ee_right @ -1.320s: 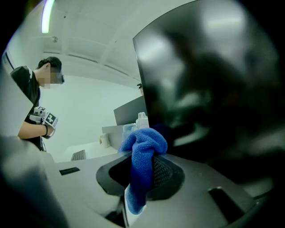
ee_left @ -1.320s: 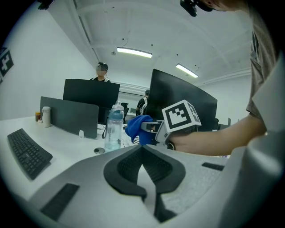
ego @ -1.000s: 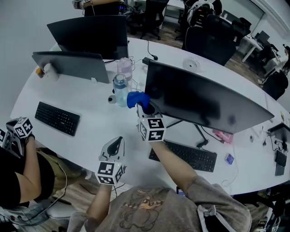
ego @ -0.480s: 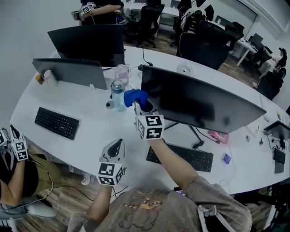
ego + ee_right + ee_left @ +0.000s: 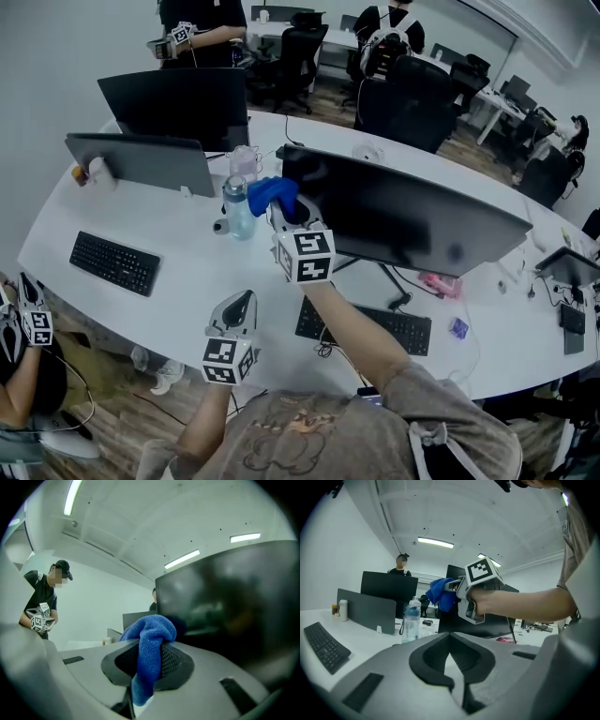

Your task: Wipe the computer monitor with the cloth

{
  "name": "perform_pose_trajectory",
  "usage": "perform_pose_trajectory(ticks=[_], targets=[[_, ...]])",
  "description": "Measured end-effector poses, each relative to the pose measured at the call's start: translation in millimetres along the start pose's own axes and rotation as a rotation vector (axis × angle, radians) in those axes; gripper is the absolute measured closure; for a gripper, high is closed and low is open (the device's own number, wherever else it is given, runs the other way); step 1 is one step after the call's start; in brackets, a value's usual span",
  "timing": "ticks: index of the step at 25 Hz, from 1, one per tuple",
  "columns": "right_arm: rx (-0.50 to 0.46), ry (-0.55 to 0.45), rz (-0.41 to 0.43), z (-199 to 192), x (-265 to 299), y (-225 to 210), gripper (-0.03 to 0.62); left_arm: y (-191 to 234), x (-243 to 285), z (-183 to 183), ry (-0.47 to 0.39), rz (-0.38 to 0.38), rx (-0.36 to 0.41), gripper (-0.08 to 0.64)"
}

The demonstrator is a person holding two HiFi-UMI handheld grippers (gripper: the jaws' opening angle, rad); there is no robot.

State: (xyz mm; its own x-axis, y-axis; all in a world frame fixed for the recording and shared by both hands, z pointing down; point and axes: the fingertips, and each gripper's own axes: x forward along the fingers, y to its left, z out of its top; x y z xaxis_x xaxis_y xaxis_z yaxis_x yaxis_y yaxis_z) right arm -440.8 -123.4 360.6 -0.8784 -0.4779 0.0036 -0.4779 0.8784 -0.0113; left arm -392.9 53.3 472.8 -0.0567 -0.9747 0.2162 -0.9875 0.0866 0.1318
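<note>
Close to the person's body, the left gripper (image 5: 244, 298) hangs low over the near edge of the white table (image 5: 187, 258), its jaws pressed together with nothing between them. It points roughly forward and plays no part at the screen.

A little further out, past the black keyboard (image 5: 366, 328), the right gripper (image 5: 289, 214) is raised on an outstretched arm. Its jaws are clamped on the blue cloth (image 5: 270, 194), which bunches above the pads and trails down between them in the right gripper view.

Just beyond and to the right of that cloth stands the computer monitor (image 5: 412, 225), dark and switched off. The cloth sits at the screen's upper left corner, very near the glass, though I cannot tell whether it touches. From there the monitor's long axis runs away to the person's right, so almost the whole panel lies rightward of the gripper. My judgement is that the coming stroke calls for the cloth to press onto the glass and travel right along that axis. The right gripper is far nearer the screen than the left.

Just left of the cloth a clear water bottle (image 5: 236, 208) stands upright on the table, close enough that a careless swing back leftward could knock it.

Farther off, two more monitors (image 5: 178, 103) face away.
</note>
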Motion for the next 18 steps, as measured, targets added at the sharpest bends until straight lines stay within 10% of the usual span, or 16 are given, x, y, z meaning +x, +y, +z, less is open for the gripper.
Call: perform_pose_trajectory(ticks=[18], targets=[[-0.044,-0.076,0.115,36.1,-95.8,-13.0,0.529,-59.1,-0.3,6.7,-0.012,-0.01,0.028,0.555]])
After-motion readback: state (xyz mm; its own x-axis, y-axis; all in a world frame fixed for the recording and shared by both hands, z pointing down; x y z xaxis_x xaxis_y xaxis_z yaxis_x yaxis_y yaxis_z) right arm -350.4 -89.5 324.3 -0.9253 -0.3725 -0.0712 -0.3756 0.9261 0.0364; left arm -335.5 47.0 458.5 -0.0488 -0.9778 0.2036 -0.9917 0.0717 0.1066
